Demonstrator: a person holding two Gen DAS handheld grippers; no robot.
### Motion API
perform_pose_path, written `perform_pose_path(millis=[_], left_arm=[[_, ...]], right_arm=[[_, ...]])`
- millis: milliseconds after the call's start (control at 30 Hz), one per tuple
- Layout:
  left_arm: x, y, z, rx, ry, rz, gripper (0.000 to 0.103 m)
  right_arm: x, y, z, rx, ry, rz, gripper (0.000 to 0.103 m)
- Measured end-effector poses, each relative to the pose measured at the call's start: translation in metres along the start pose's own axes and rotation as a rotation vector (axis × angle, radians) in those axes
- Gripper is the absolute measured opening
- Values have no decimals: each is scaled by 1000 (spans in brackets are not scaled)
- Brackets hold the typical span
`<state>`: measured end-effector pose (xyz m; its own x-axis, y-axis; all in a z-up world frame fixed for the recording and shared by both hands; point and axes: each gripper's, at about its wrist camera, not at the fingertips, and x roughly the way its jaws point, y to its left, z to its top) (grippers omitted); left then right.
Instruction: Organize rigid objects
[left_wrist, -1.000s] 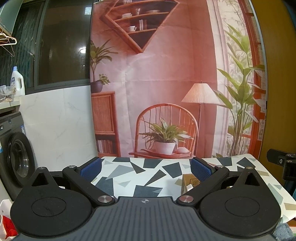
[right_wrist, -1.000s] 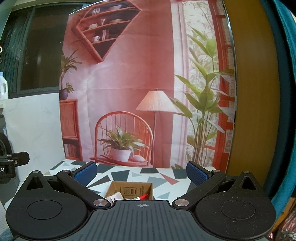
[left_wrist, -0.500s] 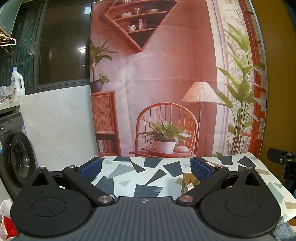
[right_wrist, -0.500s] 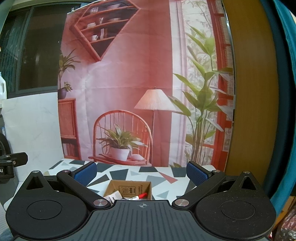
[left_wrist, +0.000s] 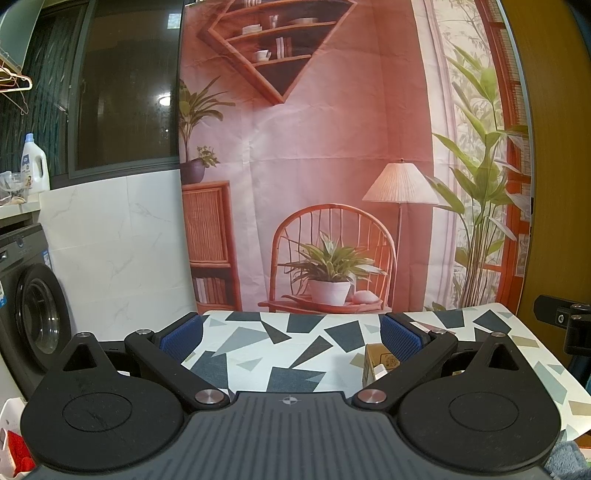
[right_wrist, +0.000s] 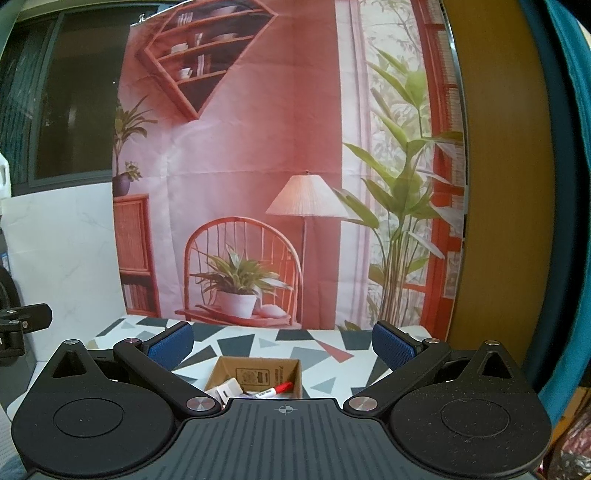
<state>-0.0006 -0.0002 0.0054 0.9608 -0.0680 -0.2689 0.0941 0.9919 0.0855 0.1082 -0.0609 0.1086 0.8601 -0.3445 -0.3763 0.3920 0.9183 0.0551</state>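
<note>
An open cardboard box (right_wrist: 258, 371) stands on the patterned table (right_wrist: 236, 345). Inside it lie a red-capped marker (right_wrist: 277, 389) and a white block (right_wrist: 228, 389). My right gripper (right_wrist: 282, 341) is open and empty, held above and just in front of the box. In the left wrist view the box (left_wrist: 376, 360) shows only partly, behind my right finger. My left gripper (left_wrist: 290, 334) is open and empty, above the table (left_wrist: 280, 354), left of the box.
A printed backdrop (left_wrist: 314, 166) hangs behind the table's far edge. A washing machine (left_wrist: 29, 314) stands at the left. The other gripper's body shows at the right edge of the left wrist view (left_wrist: 565, 321) and the left edge of the right wrist view (right_wrist: 18, 325).
The right wrist view has drifted slightly, and the box now sits a little lower and nearer. The left gripper has barely moved. Both stay open.
</note>
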Motion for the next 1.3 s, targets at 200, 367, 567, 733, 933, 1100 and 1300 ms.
perform_pose_path(millis=[200,367,567,733,933,1100,1300], left_arm=[[1,0,-1,3,1,-2,103],[1,1,-1,3,1,-1,103],[1,2,-1,0,6,2,103],[1,2,-1,-1,7,2,103],[1,2,-1,2,6,4,103],[2,2,-1,0,9,3,103],[1,3,-1,4,2,-4,103]], right_arm=[[0,-1,0,1,1,0,103],[0,-2,-2,2,2,-2,103],[0,-3,-3,5,4,-4,103],[0,-3,-3,4,6,-4,103],[1,-4,-3,5,10,-5,103],[2,-5,-7,7,14,-7,103],[2,-6,-9,4,18,-6,103]])
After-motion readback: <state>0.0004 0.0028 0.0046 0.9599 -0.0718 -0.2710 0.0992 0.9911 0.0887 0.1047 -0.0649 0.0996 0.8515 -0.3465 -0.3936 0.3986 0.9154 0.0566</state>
